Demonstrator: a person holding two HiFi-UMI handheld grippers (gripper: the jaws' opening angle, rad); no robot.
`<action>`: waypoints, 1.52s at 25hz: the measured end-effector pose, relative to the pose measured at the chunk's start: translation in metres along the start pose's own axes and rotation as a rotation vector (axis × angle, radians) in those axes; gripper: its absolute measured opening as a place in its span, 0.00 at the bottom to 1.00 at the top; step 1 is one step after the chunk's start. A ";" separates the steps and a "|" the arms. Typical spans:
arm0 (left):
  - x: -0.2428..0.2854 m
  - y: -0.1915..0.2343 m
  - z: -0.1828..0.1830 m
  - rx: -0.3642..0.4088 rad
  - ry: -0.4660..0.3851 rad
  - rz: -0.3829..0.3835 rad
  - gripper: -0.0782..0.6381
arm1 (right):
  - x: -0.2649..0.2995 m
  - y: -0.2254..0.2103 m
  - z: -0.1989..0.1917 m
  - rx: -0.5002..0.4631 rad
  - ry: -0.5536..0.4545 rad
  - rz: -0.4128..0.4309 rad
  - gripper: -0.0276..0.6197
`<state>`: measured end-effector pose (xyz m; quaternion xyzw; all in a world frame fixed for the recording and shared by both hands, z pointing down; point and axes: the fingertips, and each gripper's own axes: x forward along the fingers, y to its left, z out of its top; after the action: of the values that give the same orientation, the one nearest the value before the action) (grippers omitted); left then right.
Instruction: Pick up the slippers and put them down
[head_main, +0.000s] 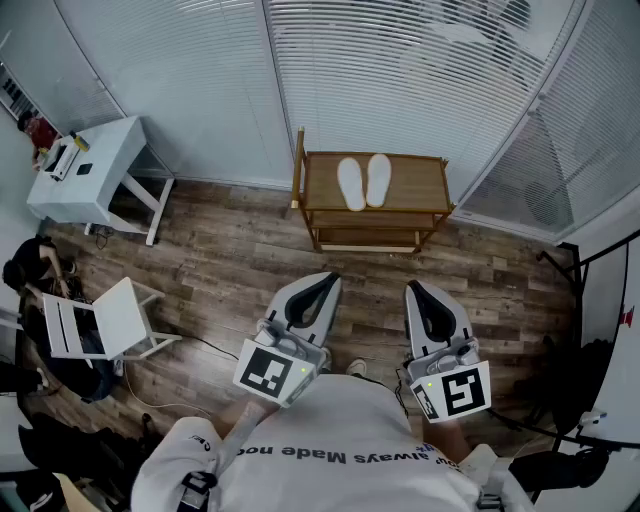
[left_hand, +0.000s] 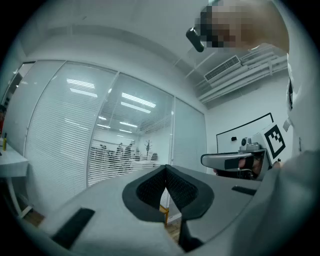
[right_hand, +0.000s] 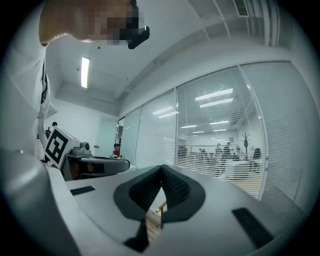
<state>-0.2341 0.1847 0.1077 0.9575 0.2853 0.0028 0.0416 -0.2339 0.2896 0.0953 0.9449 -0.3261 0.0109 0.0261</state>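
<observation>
- Slippers (head_main: 351, 185): white pair, side by side, soles up, on top board of wooden shelf (head_main: 420, 178); straight ahead of both grippers and well apart from them.
- L gripper (head_main: 320, 282): jaws pressed together, nothing btw them; held level over the floor (head_main: 230, 270).
- R gripper (head_main: 418, 290): jaws also closed tight, empty; near L gripper, to its right, both pointing toward the shelf.
</observation>
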 end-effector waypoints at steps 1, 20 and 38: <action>0.001 0.003 0.001 0.003 -0.002 0.002 0.12 | 0.003 -0.001 0.001 -0.005 -0.003 0.003 0.06; 0.006 0.066 -0.026 -0.056 0.047 -0.006 0.12 | 0.063 0.012 -0.026 0.017 0.042 -0.034 0.07; 0.189 0.082 -0.035 -0.036 0.050 0.030 0.12 | 0.138 -0.155 -0.040 0.015 0.039 0.014 0.07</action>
<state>-0.0319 0.2226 0.1460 0.9604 0.2720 0.0326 0.0514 -0.0300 0.3291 0.1344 0.9424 -0.3319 0.0320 0.0251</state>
